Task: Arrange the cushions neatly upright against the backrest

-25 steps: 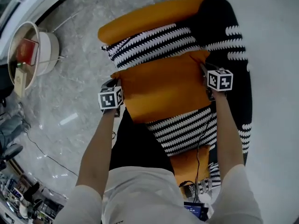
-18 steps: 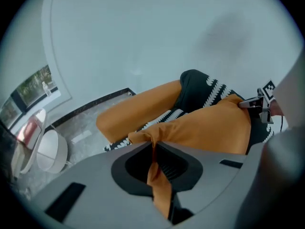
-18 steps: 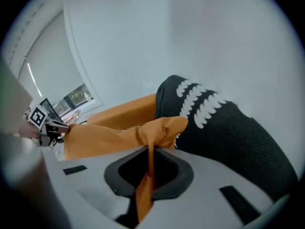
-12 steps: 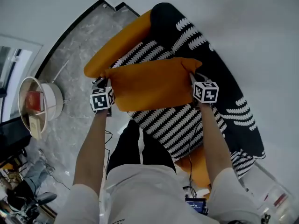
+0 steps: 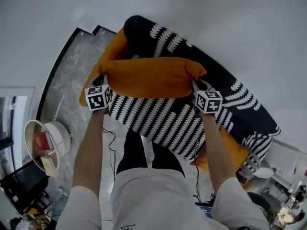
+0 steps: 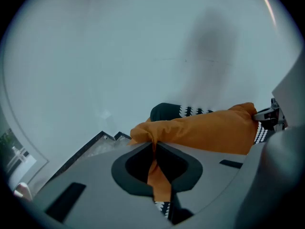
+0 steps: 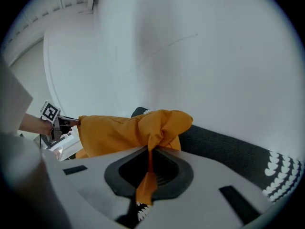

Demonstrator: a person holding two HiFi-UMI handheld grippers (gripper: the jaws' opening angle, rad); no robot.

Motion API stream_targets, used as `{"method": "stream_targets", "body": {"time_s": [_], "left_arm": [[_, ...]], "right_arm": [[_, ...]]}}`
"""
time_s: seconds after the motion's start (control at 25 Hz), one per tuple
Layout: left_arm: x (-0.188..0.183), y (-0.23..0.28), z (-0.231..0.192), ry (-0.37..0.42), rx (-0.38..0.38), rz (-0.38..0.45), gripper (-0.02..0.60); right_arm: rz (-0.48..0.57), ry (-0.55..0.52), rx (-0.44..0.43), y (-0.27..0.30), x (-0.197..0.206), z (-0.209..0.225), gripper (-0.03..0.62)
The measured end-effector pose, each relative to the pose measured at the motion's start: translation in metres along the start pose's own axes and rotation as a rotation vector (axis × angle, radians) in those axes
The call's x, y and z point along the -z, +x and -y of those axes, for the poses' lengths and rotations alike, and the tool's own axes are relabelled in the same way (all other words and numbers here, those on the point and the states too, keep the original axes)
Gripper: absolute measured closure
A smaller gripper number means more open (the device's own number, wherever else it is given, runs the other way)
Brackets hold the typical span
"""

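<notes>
An orange cushion (image 5: 151, 77) hangs stretched in the air over the sofa, held by its two ends. My left gripper (image 5: 102, 82) is shut on the cushion's left corner, with orange cloth pinched between its jaws (image 6: 154, 146). My right gripper (image 5: 195, 86) is shut on the right corner, and cloth is also caught in its jaws (image 7: 149, 152). Behind the cushion rises the black backrest (image 5: 201, 44) with white marks. Below it a black-and-white striped cushion (image 5: 160, 121) lies on the seat. A second orange cushion (image 5: 231, 150) shows lower right.
The orange armrest (image 5: 108, 56) is at the sofa's left end. A round white side table (image 5: 48, 143) with a red book stands on the marble floor (image 5: 67, 85) at lower left. A white wall (image 5: 216, 13) is behind the sofa. A cable (image 5: 111, 138) runs by my legs.
Both grippers have lifted the orange cushion up off the seat and carried it toward the backrest. It has turned from lying flat to hanging between the grippers. The striped cushion beneath is now uncovered.
</notes>
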State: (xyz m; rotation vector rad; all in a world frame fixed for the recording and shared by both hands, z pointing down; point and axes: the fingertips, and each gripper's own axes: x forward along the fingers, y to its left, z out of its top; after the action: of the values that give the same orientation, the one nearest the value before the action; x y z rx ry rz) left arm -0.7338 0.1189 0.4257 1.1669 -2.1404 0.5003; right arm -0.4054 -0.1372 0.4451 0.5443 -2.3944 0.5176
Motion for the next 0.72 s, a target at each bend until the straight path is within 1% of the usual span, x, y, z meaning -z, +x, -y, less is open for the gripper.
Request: {"method": "stream_targets", "body": {"time_s": [0.16,0.36,0.52,0.72], "left_arm": [[-0.041,0.025,0.008,0.052,0.056,0.024,0.541],[-0.081,0.058,0.019,0.147,0.143,0.036,0.541],[-0.094,0.089,0.023,0.198,0.197,0.024,0.541],[-0.103,0.127,0.027,0.271,0.246,0.009,0.541]], "right_arm": [[0.030,0.062,0.064,-0.013,-0.005,0.005,0.566],[0.046,0.165,0.142,-0.016,0.007,0.008,0.566],[0.046,0.219,0.208,-0.007,0.017,0.007,0.566],[0.019,0.224,0.288,0.004,0.024,0.005,0.566]]}}
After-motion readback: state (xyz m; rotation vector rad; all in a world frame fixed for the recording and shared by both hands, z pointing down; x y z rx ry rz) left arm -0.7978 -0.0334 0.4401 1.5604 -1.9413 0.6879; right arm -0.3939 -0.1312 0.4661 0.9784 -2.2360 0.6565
